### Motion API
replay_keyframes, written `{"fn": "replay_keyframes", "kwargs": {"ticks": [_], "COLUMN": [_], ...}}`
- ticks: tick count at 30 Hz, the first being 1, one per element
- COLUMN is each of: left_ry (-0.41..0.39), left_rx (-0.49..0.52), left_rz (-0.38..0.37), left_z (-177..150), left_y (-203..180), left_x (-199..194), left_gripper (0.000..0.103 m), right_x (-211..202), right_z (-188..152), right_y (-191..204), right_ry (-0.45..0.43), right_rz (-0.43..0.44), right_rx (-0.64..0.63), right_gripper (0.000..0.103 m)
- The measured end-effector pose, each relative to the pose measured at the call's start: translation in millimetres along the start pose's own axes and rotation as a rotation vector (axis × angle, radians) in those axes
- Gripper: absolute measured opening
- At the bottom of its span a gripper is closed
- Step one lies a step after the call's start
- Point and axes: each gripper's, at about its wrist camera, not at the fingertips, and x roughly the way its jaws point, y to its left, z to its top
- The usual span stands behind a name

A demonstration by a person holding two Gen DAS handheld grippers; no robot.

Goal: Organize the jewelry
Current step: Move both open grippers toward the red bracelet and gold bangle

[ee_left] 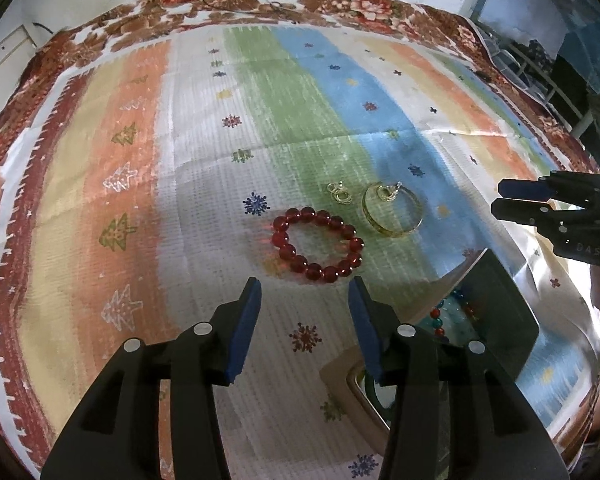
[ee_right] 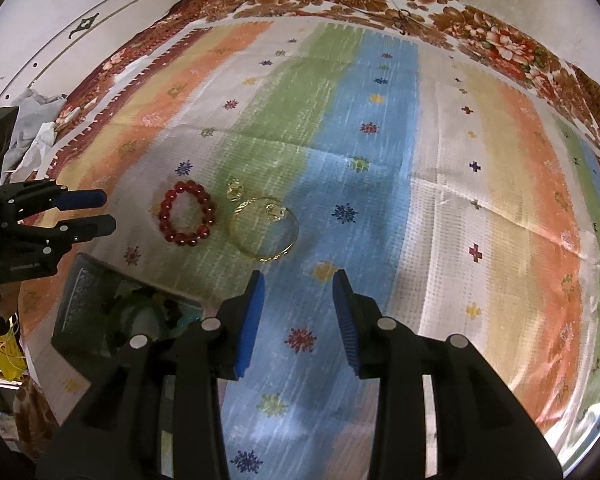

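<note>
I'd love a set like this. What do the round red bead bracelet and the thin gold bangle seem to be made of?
The round red bead bracelet looks like translucent glass or resin: its glossy beads let red light glow onto the cloth. The thin gold bangle looks like polished yellow metal, with bright glints along its band; whether gold or plated cannot be told.

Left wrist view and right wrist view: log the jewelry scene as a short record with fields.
surface: striped cloth with snowflake prints
red bead bracelet: flat on the cloth, untouched
gold bangle: flat beside the beads, a small gold piece inside its ring
small gold earrings: loose on the cloth, beyond the beads
open box: lid up, beads inside
left gripper: open, empty, short of the beads
right gripper: open, empty, short of the bangle
</note>
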Motion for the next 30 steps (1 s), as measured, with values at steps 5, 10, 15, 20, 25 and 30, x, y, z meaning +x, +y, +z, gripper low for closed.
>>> {"fn": "replay_keyframes", "kwargs": {"ticks": [5,10,15,20,25,30], "left_ry": [0.02,0.044,0.058,0.069,0.079,0.092], "left_rx": [-0.001,-0.001,-0.01,-0.003,0.018,0.041], "left_rz": [0.01,0.013,-0.013,-0.005,0.005,0.007], "left_z": [6,12,19,23,26,29], "left_y": [6,13,18,20,18,12], "left_x": [11,26,37,45,52,61], "left_gripper": [0.045,0.045,0.045,0.045,0.045,0.045], "right_x": [16,33,49,63,74,83], "right_z": [7,16,23,29,34,37], "right_y": [-3,-7,-8,-9,-8,-3], "right_ry": [0.021,0.04,0.057,0.072,0.082,0.095], "right_rz": [0.002,0.009,0.015,0.018,0.023,0.023], "right_rx": [-0.006,-0.007,-0.01,-0.015,-0.019,-0.033], "right_gripper": [0.037,0.037,0.037,0.037,0.037,0.037]}}
